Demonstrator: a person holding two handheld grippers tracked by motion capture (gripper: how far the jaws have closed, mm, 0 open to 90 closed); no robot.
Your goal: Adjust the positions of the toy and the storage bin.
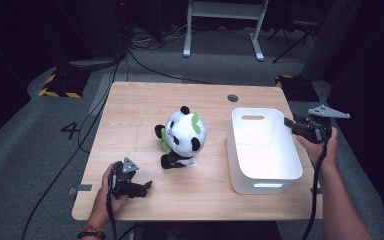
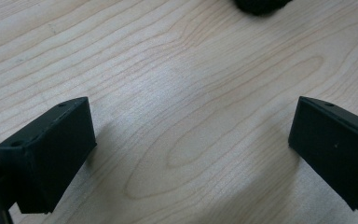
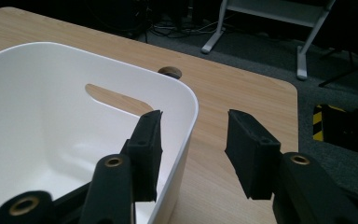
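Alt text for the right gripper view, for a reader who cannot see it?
The right claw hangs open astride the rim of a white plastic bin, one jaw inside and one outside, nothing gripped. Beyond lie the wooden table, its round cable hole and a dark floor.

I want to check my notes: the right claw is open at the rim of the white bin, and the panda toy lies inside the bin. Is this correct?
One point is wrong. In the high view the panda toy stands on the table, left of the white bin, not inside. The right claw is open at the rim.
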